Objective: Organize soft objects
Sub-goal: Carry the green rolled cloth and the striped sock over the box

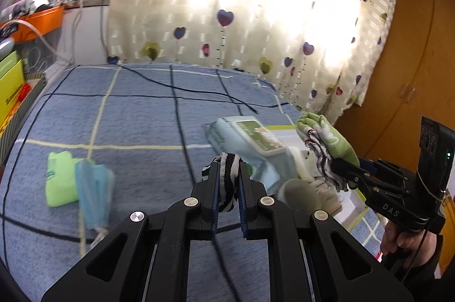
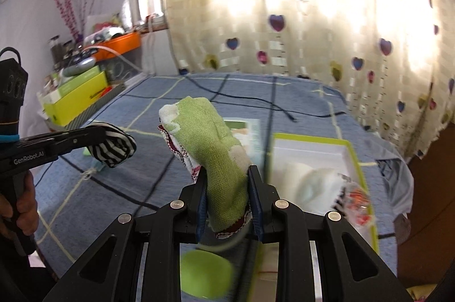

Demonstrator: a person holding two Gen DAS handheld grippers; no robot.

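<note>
We hold one gripper in each hand above the bed [image 1: 136,114], which is covered with a blue blanket with dark and pale lines.

The left gripper [image 1: 227,177] has its fingers [image 1: 212,188] clenched on a black-and-white striped sock [image 1: 227,182]. The sock stands up between the two blue pads and is lifted off the blanket. In the right wrist view we see the same striped sock [image 2: 112,145] hanging from the tip of the left gripper [image 2: 93,138], at the left side.

The right gripper [image 2: 227,188] has its fingers [image 2: 257,202] grasping a green sock [image 2: 207,137] with white and dark red trim. The sock rises upright between the pads, and its top leans a little to the left. In the left wrist view the right gripper [image 1: 341,168] holds this green sock [image 1: 327,137] in the air over the box [image 1: 355,202], near a pale blue packet [image 1: 250,143].

The box [image 2: 352,160] has a yellow-green rim and a white inside, and it lies on the bed at the right. Some white soft things [image 2: 310,185] lie inside it, but they are blurred.

At the left on the blanket lie a light green folded cloth [image 1: 59,179] and, touching it, a blue face mask [image 1: 93,194]. A curtain [image 1: 256,18] with hearts hangs behind the bed.
</note>
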